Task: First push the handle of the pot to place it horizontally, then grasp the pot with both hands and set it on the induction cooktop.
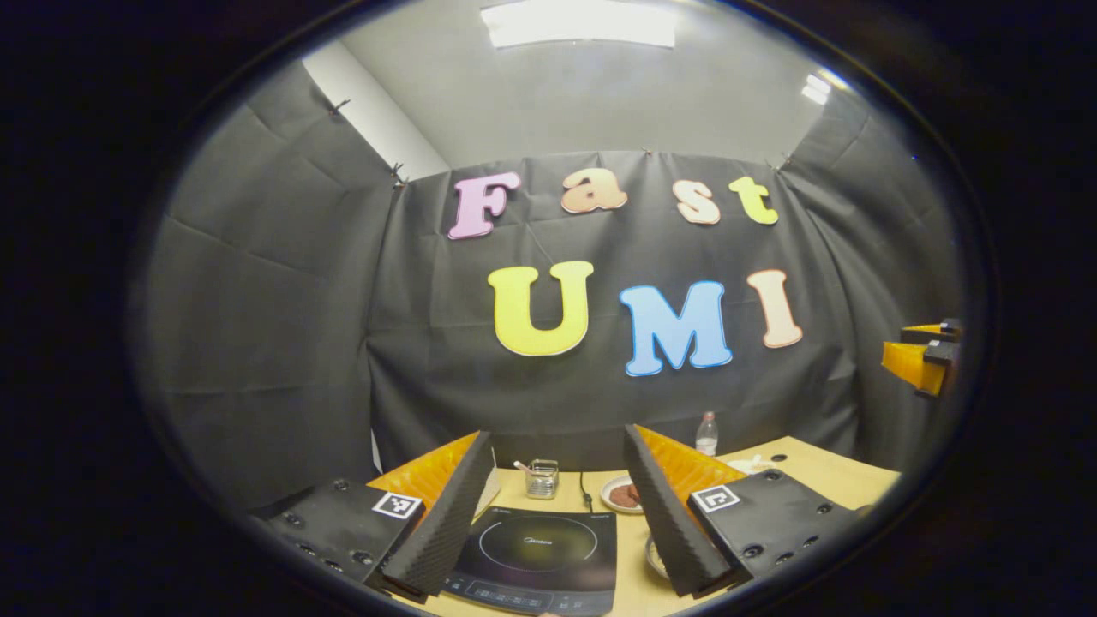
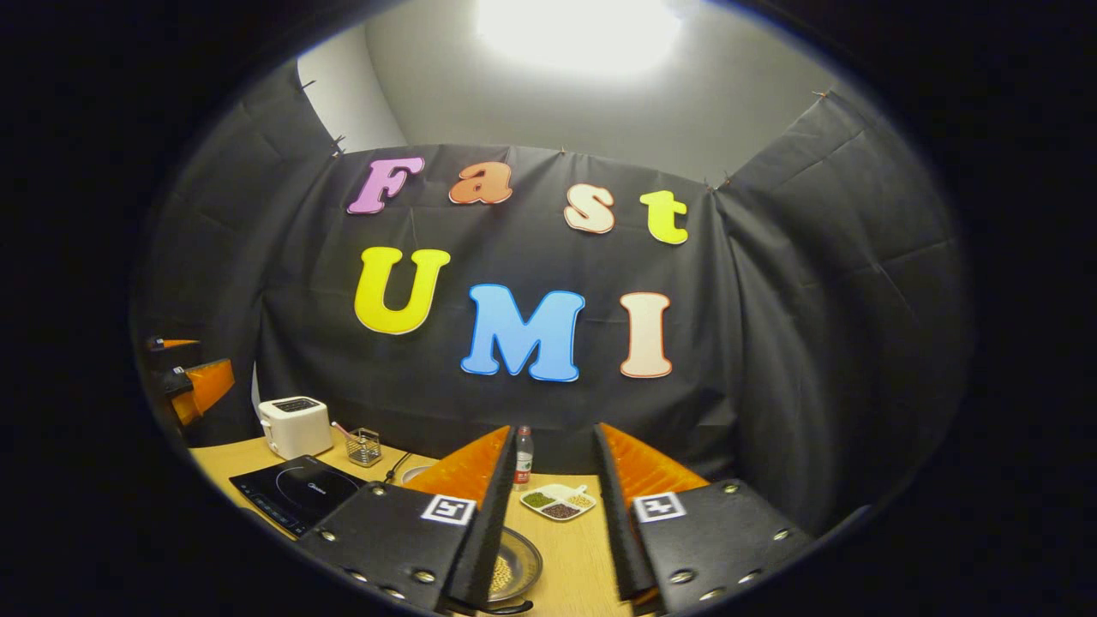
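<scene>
In the right gripper view we see just part of the pot (image 2: 514, 567): its left side sits behind the right gripper's (image 2: 553, 514) left finger, its near rim runs off the bottom edge, and the pale contents are too small to identify. The induction cooktop (image 2: 296, 493) is partly covered by that same finger. In the left gripper view the left gripper (image 1: 557, 514) hides the cooktop's left edge, and its panel markings are blurred. The dish (image 1: 624, 494) beyond holds something reddish, perhaps food. The other gripper (image 1: 921, 356) is cut off at the right edge.
</scene>
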